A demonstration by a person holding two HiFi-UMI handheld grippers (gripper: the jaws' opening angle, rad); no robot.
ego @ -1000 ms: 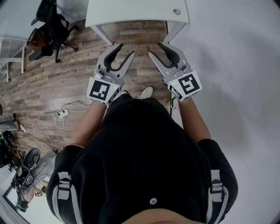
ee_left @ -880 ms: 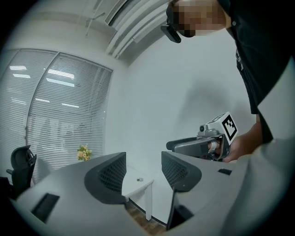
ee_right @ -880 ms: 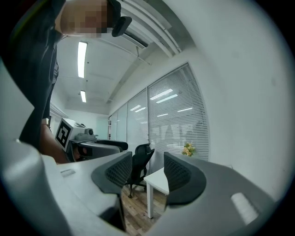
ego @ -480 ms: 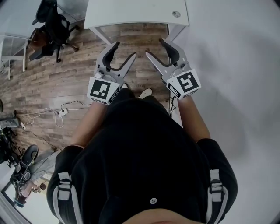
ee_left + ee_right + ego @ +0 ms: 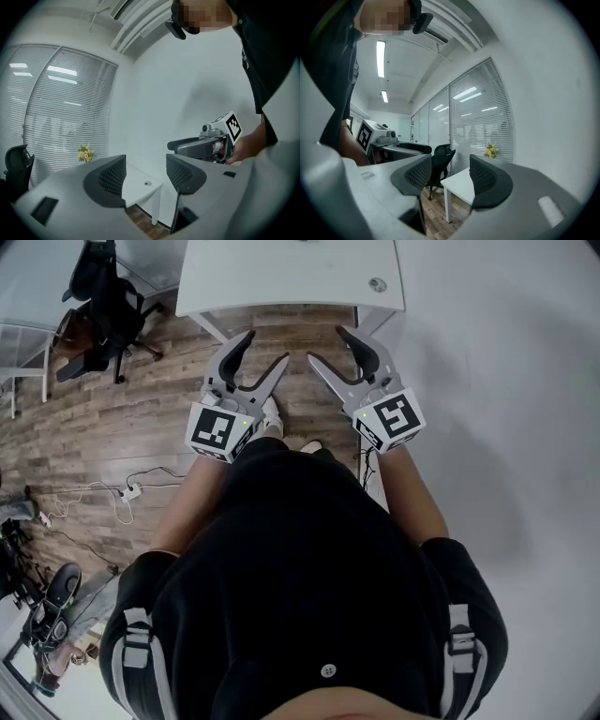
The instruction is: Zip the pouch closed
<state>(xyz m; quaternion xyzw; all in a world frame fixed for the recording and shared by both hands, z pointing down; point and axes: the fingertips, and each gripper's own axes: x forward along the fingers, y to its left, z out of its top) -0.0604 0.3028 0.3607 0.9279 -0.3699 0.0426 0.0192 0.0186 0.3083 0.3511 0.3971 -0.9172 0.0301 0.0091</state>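
I hold the left gripper (image 5: 265,347) and right gripper (image 5: 329,346) before a white tabletop (image 5: 291,273); both jaws, just opening, stand apart and empty.

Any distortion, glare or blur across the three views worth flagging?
Head view: strong fisheye, the wood floor planks bend toward the rim; even light, sharp. Left gripper view: dark vignette in the corners, the blinds bright but still readable. Right gripper view: same vignette, the ceiling light strips clipped to white, foreground a little soft.

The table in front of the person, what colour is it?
White; the table shows best in the head view.
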